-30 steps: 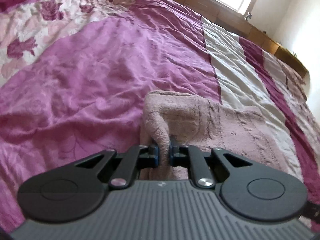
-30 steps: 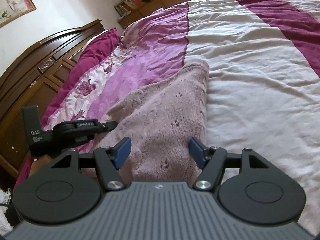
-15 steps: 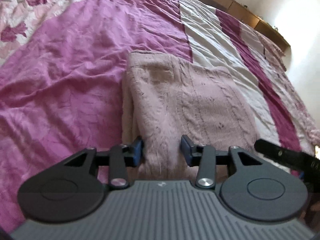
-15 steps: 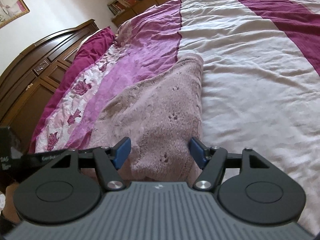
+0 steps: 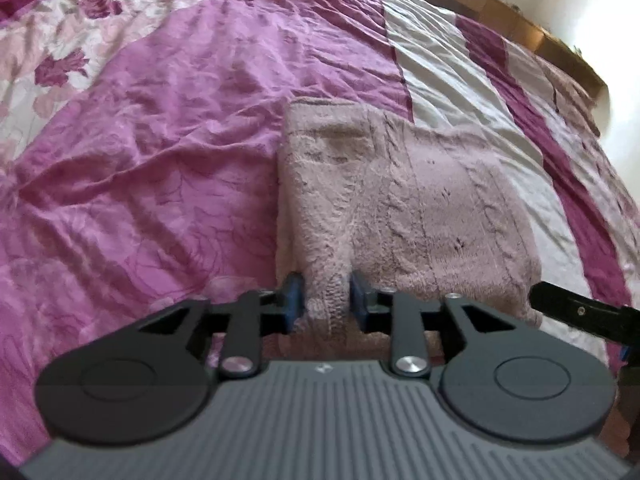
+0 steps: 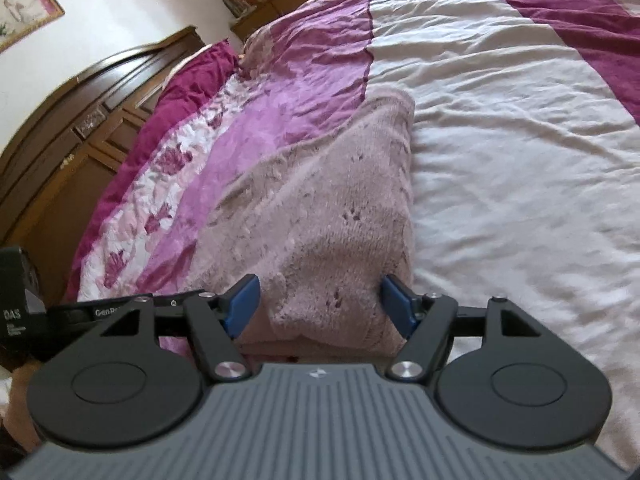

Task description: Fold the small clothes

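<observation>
A dusty-pink knitted garment (image 5: pixel 420 208) lies folded flat on the bed, across the seam between the purple and cream stripes. My left gripper (image 5: pixel 325 302) is at the garment's near left corner. Its jaws are opening, with a raised ridge of the knit standing between the blue pads (image 5: pixel 292 300). In the right wrist view the same garment (image 6: pixel 320 220) runs away from me. My right gripper (image 6: pixel 320 306) stands open wide, straddling the garment's near end without pinching it.
The striped bedspread (image 5: pixel 140 160) of purple, cream and dark magenta is wrinkled all around. A dark wooden headboard (image 6: pixel 60 132) rises at the left, with a framed picture (image 6: pixel 24 4) above it. A wooden ledge (image 5: pixel 500 12) runs along the far side.
The left gripper has let go of the fold it was pinching and drawn back. The lifted cloth has dropped, and the garment now lies flat. The right gripper has stayed put, open.
</observation>
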